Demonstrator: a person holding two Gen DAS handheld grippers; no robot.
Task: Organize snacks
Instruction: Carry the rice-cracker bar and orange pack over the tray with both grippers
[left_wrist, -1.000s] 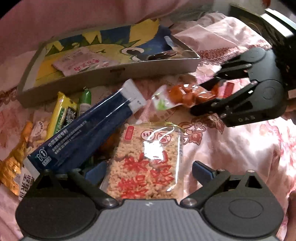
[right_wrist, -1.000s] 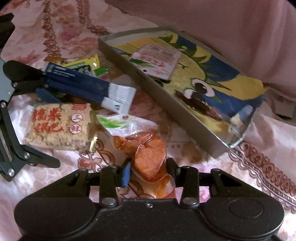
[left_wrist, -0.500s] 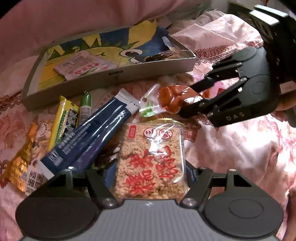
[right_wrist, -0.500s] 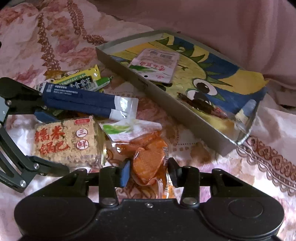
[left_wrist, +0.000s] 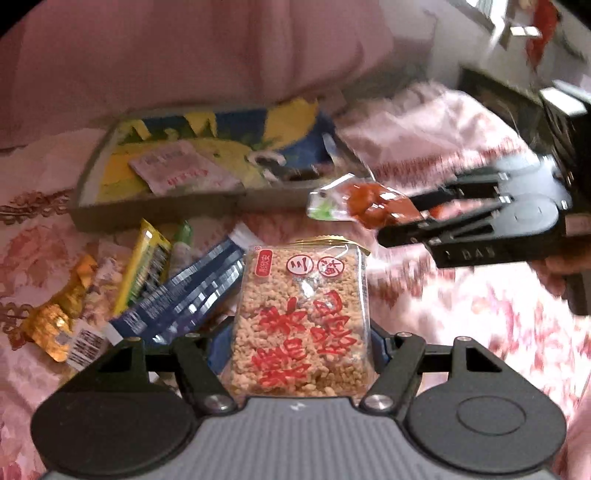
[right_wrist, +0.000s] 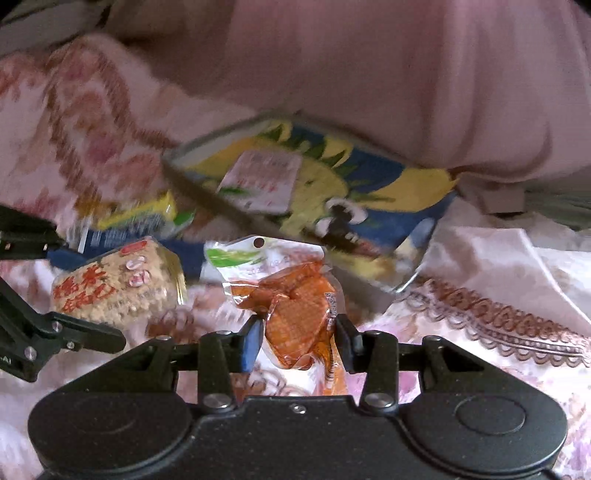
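The left gripper (left_wrist: 300, 341) has a ribbed grey body, black rounded side housings, silver screws at the linkage pivots and blue pads. The right gripper (right_wrist: 299, 332) is all black, with like screws and pale lettering on its side.

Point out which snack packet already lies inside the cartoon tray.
The flat white packet with red print: it alone rests in the tray. The rice-cracker pack and orange pouch are in the tongs.
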